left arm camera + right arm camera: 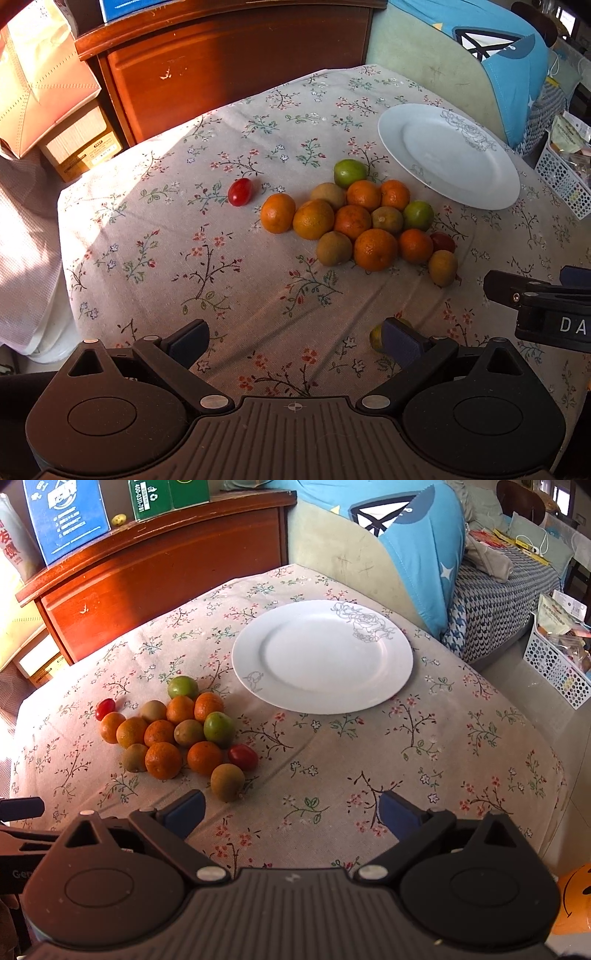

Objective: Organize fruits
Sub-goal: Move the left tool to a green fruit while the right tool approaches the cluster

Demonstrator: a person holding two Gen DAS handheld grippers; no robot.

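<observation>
- Right wrist view shows the fruit pile [177, 731] lying on the cloth just left of and nearer than the white plate [391, 686], close to its rim but not touching it; the plate is bare.
- Oranges make up most of the pile, with brownish round fruits, two green ones and a red tomato [243, 757] on the side towards the plate; a second small tomato [105, 708] sits at the pile's far-left edge, well away from the plate.
- Handling, as a judgement: these are small, light, round things that will roll if nudged — the oranges are firm enough for a steady squeeze across the widest part, the tomatoes are soft-skinned and want a gentle close.
- The brown fruit [227, 782] at the pile's near edge, on the side away from the plate, looks the easiest first pick, since nothing crowds it in front.
- Right gripper [291, 812] hovers over bare cloth nearer than the plate, jaws wide apart and holding nothing.
- Left gripper [295, 339] likewise stands spread and empty, nearer than the pile; one stray greenish fruit [376, 338] lies partly hidden behind its right finger.
- Floral tablecloth [443, 757] under the plate is soft and slightly rumpled — fruit may settle rather than roll far.
</observation>
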